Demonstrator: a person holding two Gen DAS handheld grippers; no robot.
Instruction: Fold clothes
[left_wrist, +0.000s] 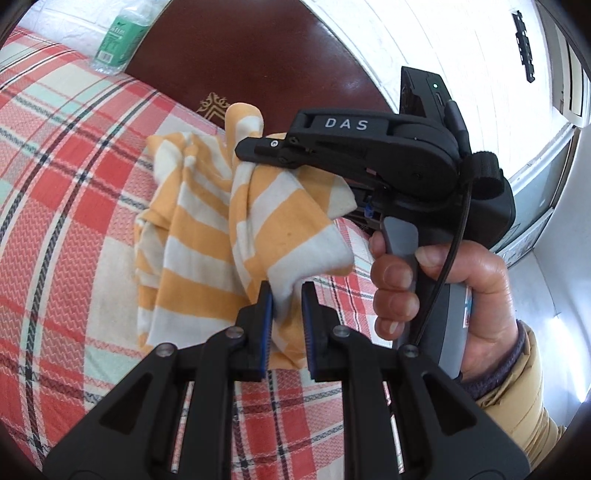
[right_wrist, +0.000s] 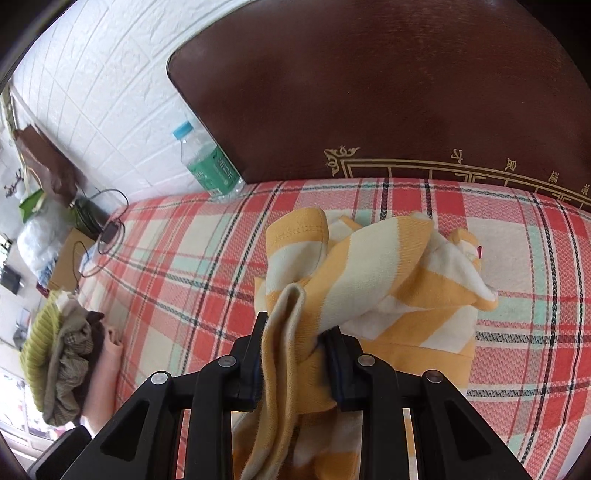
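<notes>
The left claw (left_wrist: 287, 314) is black, with blue ridged pads and round silver screws on its arms. The right claw (left_wrist: 258, 147) is black too, with white letters "DAS", a small green light, a grey handle and a thin black cable. The right hand (left_wrist: 443, 291) wears a tan sleeve (left_wrist: 524, 384) over a dark purple cuff.

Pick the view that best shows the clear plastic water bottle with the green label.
The right wrist view: the clear plastic water bottle with the green label shows whole there, blue cap included, leaning against the dark wooden headboard at the edge of the plaid bedspread. The left wrist view catches only its labelled lower part, cut off at the top edge.
</notes>
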